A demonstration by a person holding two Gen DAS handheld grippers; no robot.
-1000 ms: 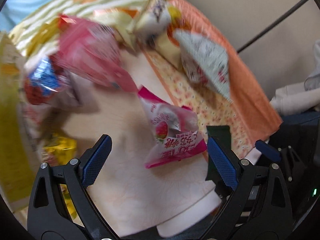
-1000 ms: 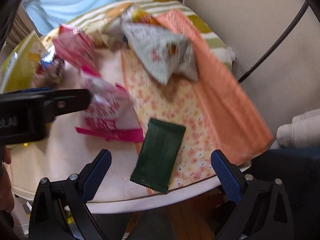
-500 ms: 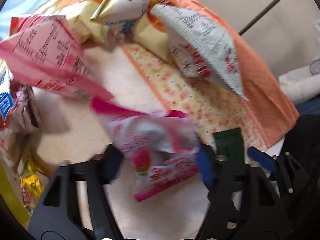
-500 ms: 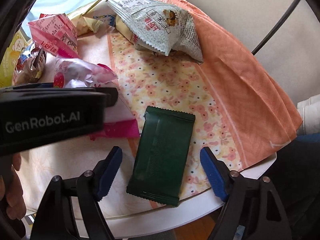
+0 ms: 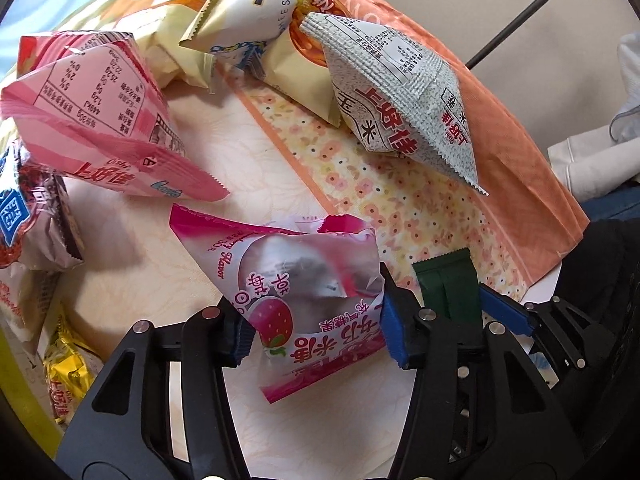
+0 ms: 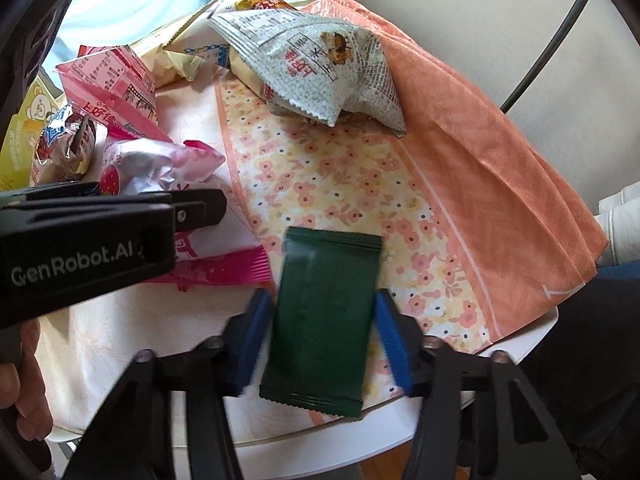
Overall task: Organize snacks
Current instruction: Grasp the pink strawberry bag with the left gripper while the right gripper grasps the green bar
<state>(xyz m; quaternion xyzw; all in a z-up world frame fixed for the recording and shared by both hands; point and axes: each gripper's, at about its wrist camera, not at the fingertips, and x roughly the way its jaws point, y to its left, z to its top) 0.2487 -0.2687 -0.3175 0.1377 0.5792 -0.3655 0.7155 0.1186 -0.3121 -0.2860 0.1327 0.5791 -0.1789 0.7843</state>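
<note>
My left gripper (image 5: pixel 316 332) is shut on a pink strawberry snack pack (image 5: pixel 304 288), its blue pads pressing both sides; the pack crumples between them. It also shows in the right wrist view (image 6: pixel 160 168), with the left gripper's black body over it. My right gripper (image 6: pixel 324 332) straddles a dark green packet (image 6: pixel 324 320) lying on the flowered cloth; the blue pads are close against its two long edges. The green packet's end shows in the left wrist view (image 5: pixel 444 280).
A round table (image 5: pixel 132 280) carries an orange flowered cloth (image 6: pixel 360 184). A grey-white snack bag (image 5: pixel 404 108), a pink bag (image 5: pixel 104 128), yellow cheese bags (image 5: pixel 256 4) and a brown-blue pack (image 5: pixel 28 220) lie around. The table edge (image 6: pixel 520 356) is near the green packet.
My left gripper moved onto the pink strawberry pack and closed on it. My right gripper moved down over the green packet and narrowed from wide open to its edges.
</note>
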